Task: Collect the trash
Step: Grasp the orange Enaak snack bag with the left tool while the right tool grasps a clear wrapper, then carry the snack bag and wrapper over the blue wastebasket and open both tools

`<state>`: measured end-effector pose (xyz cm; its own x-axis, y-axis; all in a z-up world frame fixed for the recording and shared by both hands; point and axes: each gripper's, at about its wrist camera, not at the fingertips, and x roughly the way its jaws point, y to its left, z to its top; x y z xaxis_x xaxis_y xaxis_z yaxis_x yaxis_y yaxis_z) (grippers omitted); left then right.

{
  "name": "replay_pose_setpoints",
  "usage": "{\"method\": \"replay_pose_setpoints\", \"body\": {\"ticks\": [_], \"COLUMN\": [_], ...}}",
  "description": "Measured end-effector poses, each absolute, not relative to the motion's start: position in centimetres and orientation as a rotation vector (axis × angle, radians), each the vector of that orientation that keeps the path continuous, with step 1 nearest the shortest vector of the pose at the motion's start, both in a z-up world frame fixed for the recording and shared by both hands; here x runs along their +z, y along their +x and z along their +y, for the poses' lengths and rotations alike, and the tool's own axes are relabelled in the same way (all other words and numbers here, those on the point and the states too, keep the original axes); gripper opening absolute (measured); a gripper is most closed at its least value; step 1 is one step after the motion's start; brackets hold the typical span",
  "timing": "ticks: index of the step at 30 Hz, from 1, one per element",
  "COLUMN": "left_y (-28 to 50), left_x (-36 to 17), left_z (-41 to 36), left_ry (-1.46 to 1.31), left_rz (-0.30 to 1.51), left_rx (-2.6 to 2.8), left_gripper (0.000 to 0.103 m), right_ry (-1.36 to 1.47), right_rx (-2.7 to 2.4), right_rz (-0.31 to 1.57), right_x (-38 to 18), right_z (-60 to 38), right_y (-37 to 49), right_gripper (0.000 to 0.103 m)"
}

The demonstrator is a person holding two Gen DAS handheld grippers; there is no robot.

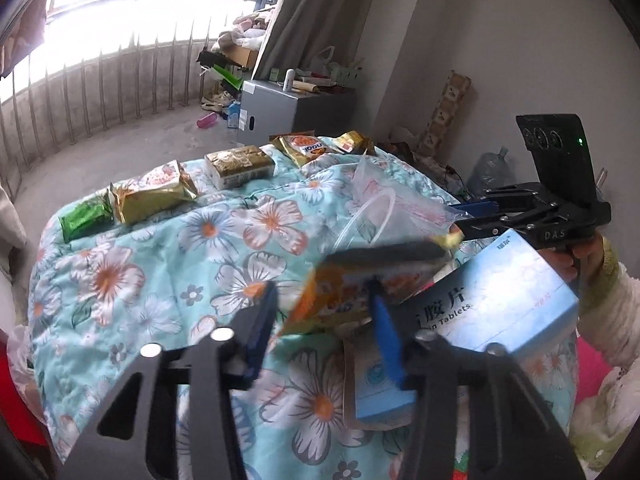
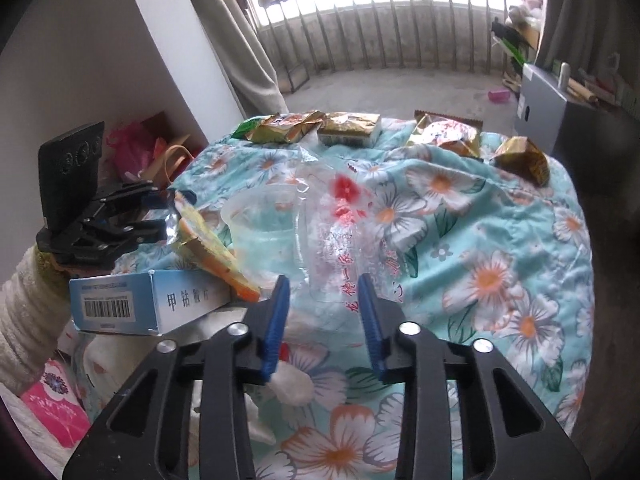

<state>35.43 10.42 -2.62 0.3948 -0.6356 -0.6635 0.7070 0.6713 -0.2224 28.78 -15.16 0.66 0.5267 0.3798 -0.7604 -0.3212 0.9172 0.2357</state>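
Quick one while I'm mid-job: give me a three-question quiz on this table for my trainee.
1. True or false: the blue tablet box lies in the far row with the gold wrappers.
2. Which wrapper in that far row is not gold? A green B red C black
3. What lies between the fingers of the left claw?

Key: 1 false, it lies near the claws. 2 A, the green wrapper. 3 the orange wrapper.

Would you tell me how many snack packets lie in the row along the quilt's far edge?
5, left to right in the right wrist view: green packet, gold wrapper, gold block, orange-gold packet, crumpled gold packet. None looks hidden.
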Motion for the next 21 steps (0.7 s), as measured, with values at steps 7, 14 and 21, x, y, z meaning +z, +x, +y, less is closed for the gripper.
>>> {"method": "replay_pose_setpoints", "body": {"ticks": [7,14,21], "left_y": [34.7,33.4,31.5], "left_x": [-2.3,-1.3,0.5], "left_z": [11.3,11.7,12.5], "left_ry": [0.055,0.018,-0.012], "left_rz": [0.774,0.733,0.681], "left_rx": [-0.830,-0.823,-0.800], "left_gripper": [0.009,0.002,0.001], "right_ry": [0.067,0.089,0.147], "right_rx": [0.389,0.351,0.331], "right_rz": [0.900,0.874,0.836], "right_x": [1.5,2.1,3.6], "right_z": [-15.4,-15.9,-17.2], "right_y": [28.1,27.2,25.9], "right_gripper": [0.012,0.009,0.004]}}
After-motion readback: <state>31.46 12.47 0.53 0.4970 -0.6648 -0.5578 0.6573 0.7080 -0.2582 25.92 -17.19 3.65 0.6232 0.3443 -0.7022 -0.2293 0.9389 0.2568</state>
